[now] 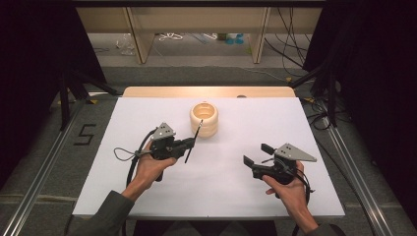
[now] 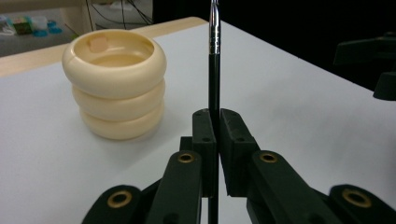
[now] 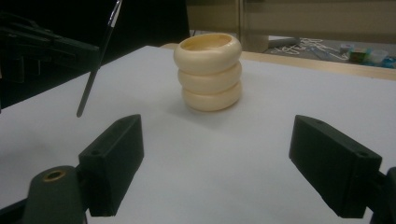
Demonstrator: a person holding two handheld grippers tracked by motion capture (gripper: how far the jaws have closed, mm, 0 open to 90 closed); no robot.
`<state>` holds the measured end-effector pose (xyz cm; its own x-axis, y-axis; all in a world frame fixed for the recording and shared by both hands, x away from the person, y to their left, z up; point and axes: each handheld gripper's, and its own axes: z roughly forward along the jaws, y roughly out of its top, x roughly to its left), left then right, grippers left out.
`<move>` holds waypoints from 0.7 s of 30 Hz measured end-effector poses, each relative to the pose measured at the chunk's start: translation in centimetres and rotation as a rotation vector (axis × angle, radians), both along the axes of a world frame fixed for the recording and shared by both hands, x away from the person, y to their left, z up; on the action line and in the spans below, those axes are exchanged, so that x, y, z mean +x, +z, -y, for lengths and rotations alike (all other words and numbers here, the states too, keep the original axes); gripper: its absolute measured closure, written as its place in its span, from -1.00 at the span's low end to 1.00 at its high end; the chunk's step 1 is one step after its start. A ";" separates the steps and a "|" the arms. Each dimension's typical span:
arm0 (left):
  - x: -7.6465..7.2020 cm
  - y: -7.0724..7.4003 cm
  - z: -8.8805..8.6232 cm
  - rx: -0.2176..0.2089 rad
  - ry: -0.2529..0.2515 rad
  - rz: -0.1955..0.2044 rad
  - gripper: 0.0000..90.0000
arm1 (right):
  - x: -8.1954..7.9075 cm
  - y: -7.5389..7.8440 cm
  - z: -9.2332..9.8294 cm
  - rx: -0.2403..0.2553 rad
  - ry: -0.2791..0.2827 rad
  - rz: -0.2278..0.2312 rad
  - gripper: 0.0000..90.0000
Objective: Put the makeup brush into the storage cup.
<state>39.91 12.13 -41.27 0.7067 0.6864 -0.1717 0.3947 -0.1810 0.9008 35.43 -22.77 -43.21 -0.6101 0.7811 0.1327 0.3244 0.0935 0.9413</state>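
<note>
High view: ribbed cream pot [image 1: 204,119], slim brush [image 1: 193,142].

My left gripper [image 1: 189,143] jaws clamped together, held level | my right gripper [image 1: 256,154] jaws spread wide, low over table

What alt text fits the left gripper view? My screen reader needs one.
The left gripper clamps a thin black brush upright, beside a cream three-ringed pot on the white table.
</note>
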 end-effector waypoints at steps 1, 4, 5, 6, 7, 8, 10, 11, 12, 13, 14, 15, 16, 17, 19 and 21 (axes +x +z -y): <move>-0.1 0.0 0.0 -0.012 0.000 0.009 0.88 | 0.1 0.1 -0.1 0.004 0.010 -0.013 -0.58; -0.2 0.1 -0.2 -0.021 0.013 0.046 0.88 | 0.1 0.2 -0.3 -0.006 0.008 -0.014 -0.58; -0.1 0.1 -0.3 -0.043 0.030 0.054 0.88 | 0.1 0.2 -0.3 -0.007 0.013 -0.017 -0.58; -0.1 0.1 -0.3 -0.043 0.030 0.054 0.88 | 0.1 0.2 -0.3 -0.007 0.013 -0.017 -0.58; -0.1 0.1 -0.5 -0.046 0.033 0.055 0.88 | 0.2 0.2 -0.4 -0.009 0.013 -0.012 -0.58; 0.0 0.1 -0.6 -0.060 0.049 0.059 0.88 | 0.2 0.2 -0.4 -0.007 0.013 -0.012 -0.58; 0.0 0.1 -0.6 -0.068 0.055 0.058 0.88 | 0.2 0.2 -0.3 -0.008 0.011 -0.012 -0.58; 0.0 0.1 -0.7 -0.072 0.054 0.060 0.88 | 0.2 0.2 -0.3 -0.008 0.011 -0.012 -0.58; 0.0 0.1 -0.7 -0.080 0.072 0.063 0.88 | 0.3 0.1 -0.3 -0.014 0.011 -0.008 -0.57; 0.0 0.1 -0.7 -0.080 0.072 0.063 0.88 | 0.3 0.1 -0.3 -0.014 0.011 -0.008 -0.57; 0.0 0.2 -0.8 -0.085 0.064 0.073 0.88 | 0.3 0.1 -0.4 0.012 0.021 -0.008 -0.58; 0.1 0.2 -0.8 -0.092 0.068 0.079 0.88 | 0.3 0.1 -0.5 0.012 0.022 -0.009 -0.57; 0.1 0.2 -0.8 -0.093 0.074 0.083 0.88 | 0.3 0.1 -0.5 0.010 0.022 -0.013 -0.57; 0.1 0.2 -0.8 -0.101 0.079 0.086 0.88 | 0.3 0.1 -0.4 0.007 0.023 -0.014 -0.57; 0.3 0.3 -0.9 -0.102 0.081 0.100 0.88 | 0.3 0.1 -0.4 -0.002 0.019 -0.006 -0.57; 0.4 0.2 -0.8 -0.119 0.100 0.092 0.88 | 0.3 0.1 -0.4 0.003 0.019 -0.004 -0.57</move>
<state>40.27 12.97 -41.03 0.6525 0.7326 -0.1938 0.3201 -0.0347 0.9467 35.73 -22.38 -43.13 -0.6246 0.7687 0.1378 0.3265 0.0968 0.9402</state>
